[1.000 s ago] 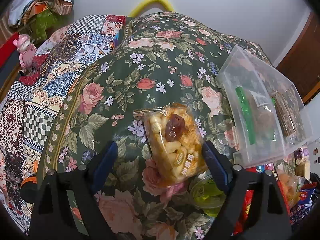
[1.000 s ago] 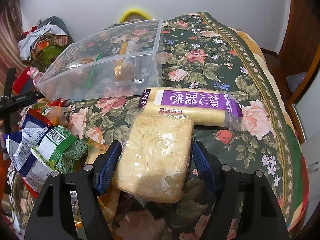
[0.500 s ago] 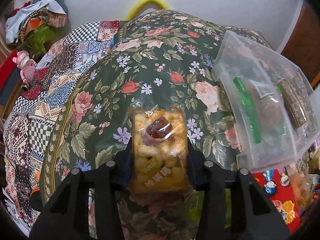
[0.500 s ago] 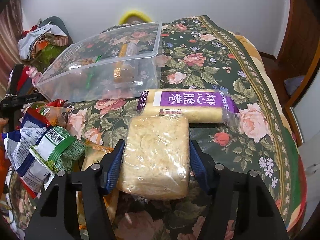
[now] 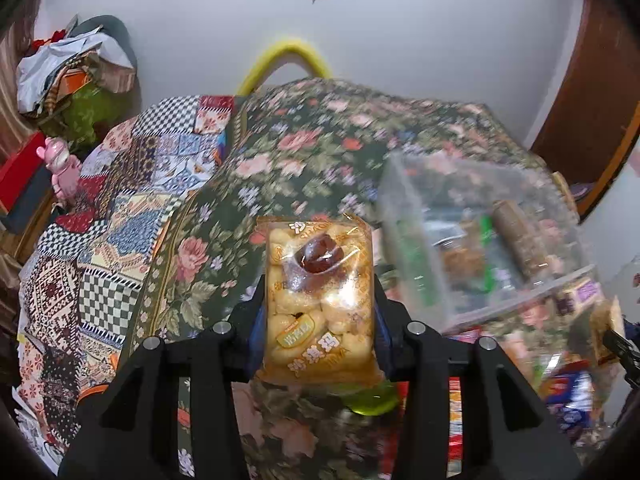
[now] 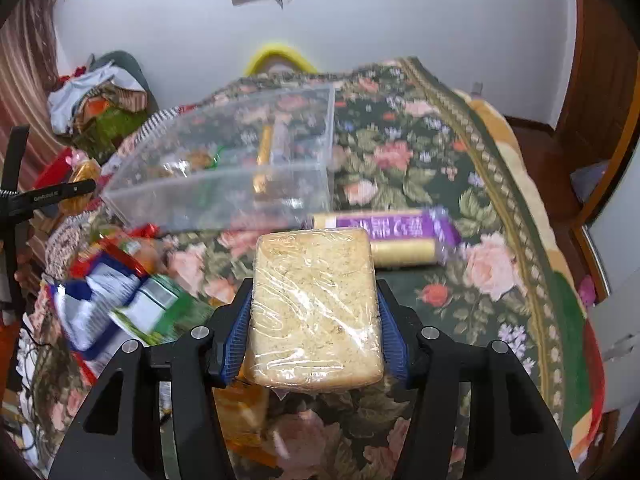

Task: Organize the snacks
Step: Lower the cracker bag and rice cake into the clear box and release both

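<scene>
Left gripper (image 5: 320,308): jaws pinching snack packet (image 5: 319,300) by long sides, lifted clear of floral cloth (image 5: 304,160). Right gripper (image 6: 314,312): jaws clamped on wrapped rice cake (image 6: 314,308), likewise by side edges, flat face up. Side grip probably chosen so each pack drops flat. Clear plastic bin (image 6: 224,196) just ahead, few snacks already inside; likely destination for both. Purple-labelled roll (image 6: 384,236) lying just behind cake, loose packets (image 6: 120,300) heaped to left, not yet sorted. Blur in both views.

You face a white wall (image 6: 400,20); a brown door (image 6: 600,60) stands right, a striped curtain (image 6: 24,80) left.
</scene>
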`<control>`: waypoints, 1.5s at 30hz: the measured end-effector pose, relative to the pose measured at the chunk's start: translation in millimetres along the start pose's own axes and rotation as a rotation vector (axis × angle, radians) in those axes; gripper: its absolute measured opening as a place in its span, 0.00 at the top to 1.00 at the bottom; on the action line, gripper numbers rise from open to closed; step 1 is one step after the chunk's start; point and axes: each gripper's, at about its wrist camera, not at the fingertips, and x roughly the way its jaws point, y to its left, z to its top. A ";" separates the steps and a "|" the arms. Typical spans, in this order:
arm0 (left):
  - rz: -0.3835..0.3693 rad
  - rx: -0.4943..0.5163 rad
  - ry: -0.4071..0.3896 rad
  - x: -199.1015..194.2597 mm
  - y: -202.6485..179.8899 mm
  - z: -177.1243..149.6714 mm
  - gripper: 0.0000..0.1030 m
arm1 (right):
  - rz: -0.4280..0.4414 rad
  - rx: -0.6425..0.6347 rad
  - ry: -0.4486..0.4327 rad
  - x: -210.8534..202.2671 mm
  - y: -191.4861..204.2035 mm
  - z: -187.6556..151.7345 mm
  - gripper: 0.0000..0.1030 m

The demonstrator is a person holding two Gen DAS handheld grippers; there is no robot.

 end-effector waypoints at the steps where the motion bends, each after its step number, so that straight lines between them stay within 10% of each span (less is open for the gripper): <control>1: -0.007 0.003 -0.011 -6.5 -3.8 2.8 0.57 | 0.001 -0.002 -0.014 -4.0 1.1 2.8 0.48; 21: -0.119 0.084 -0.080 -32.3 -78.4 29.9 0.57 | 0.061 -0.049 -0.250 -24.4 29.6 90.3 0.48; 45: -0.164 0.131 0.068 48.6 -111.5 24.8 0.57 | 0.110 -0.123 -0.018 84.7 69.5 112.7 0.48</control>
